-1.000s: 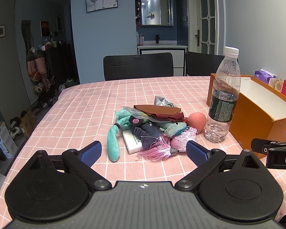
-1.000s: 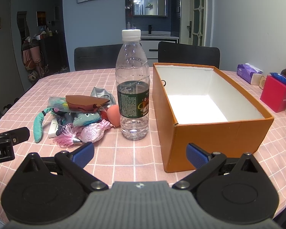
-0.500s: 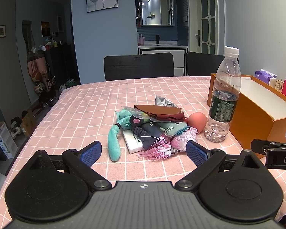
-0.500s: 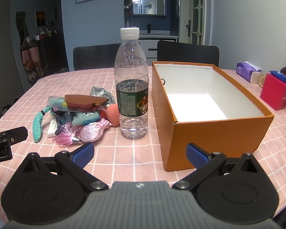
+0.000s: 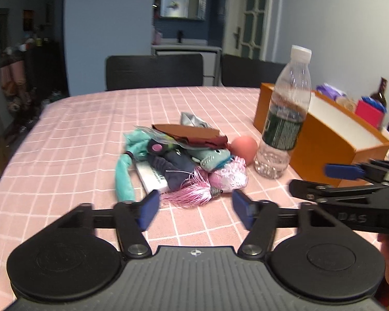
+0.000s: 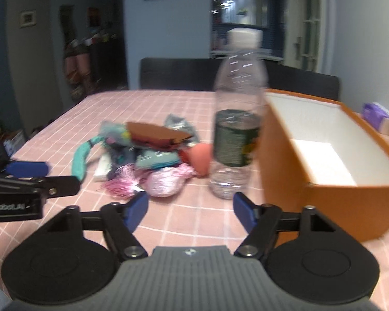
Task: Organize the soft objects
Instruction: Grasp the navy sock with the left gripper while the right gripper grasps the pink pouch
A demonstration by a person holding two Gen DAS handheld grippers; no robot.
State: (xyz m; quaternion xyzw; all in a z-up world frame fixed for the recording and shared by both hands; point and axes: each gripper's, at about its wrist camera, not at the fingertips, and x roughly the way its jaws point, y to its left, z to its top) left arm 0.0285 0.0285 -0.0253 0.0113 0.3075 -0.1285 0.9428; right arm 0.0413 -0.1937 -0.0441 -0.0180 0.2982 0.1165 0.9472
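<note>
The pink checked table (image 5: 72, 129) is being framed by both views, and on it the orange box (image 6: 324, 202) is standing open and empty, just right of the water bottle (image 6: 237, 119). Left of the bottle, the heap of soft things (image 5: 184, 155) is lying untouched: a teal plush (image 5: 123, 173), a brown leather piece (image 5: 192, 136), a pink tassel (image 5: 192, 190) and a peach sponge (image 5: 243, 146) touching the bottle's base side.

The approach is judged to be the step in hand; nothing is yet being carried, and the box is holding nothing. The left gripper (image 5: 194, 208) is being aimed at the tassel end of the heap, its jaws having just been narrowing, part open, with nothing between them. The right gripper (image 6: 190, 208) is likewise being held part open and empty, jaws just narrowed, pointing between heap and bottle.

The next move is judged to call for a descent onto one loose item at the heap's near edge, with the bottle being kept clear of, since it is standing close and upright.

The box's white floor is being shown only by the right wrist view, blurred; the left view is showing a dark bottle (image 5: 381, 92) and red carton (image 5: 368, 111) beyond the box more clearly.
</note>
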